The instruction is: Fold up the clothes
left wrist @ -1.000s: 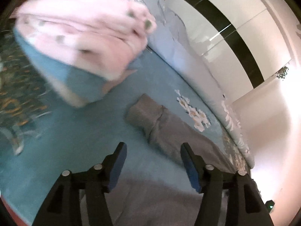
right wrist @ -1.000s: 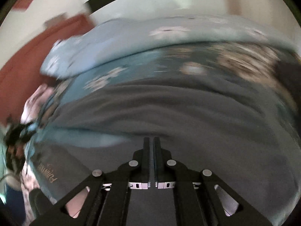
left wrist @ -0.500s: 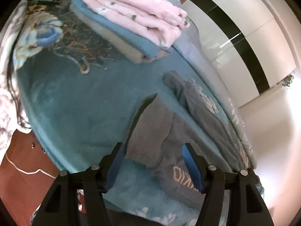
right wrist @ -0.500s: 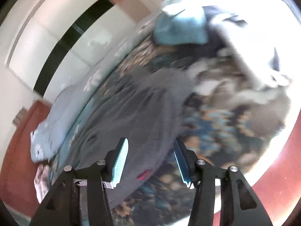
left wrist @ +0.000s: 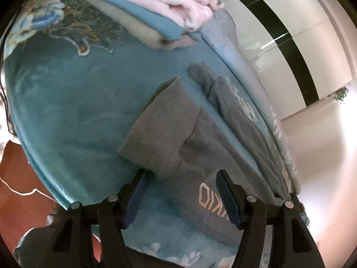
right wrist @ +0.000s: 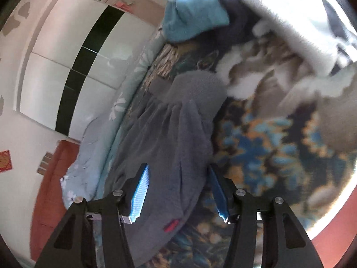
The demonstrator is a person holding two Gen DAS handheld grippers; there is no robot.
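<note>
A grey fleece sweatshirt [left wrist: 185, 147] with pale lettering lies on the teal bed cover [left wrist: 67, 116]. One sleeve is folded across it and its cuff [left wrist: 145, 147] lies just ahead of my left gripper [left wrist: 181, 198], which is open and empty above it. The other sleeve [left wrist: 225, 98] stretches toward the far edge. In the right wrist view the same sweatshirt [right wrist: 169, 138] with its ribbed hem and a small red tag [right wrist: 171, 225] lies between the fingers of my right gripper [right wrist: 178, 192], which is open and empty.
A stack of folded pink, blue and beige clothes [left wrist: 156, 6] sits at the far side of the bed. A light blue flowered quilt [right wrist: 100, 134] runs along the wall. A heap of white, dark and blue laundry [right wrist: 279, 33] lies beyond the hem. The bed edge and red floor [left wrist: 17, 178] are near.
My right gripper has opened and swung to the hem end of the sweatshirt. My left gripper has pulled back and now hovers over the folded sleeve cuff.
</note>
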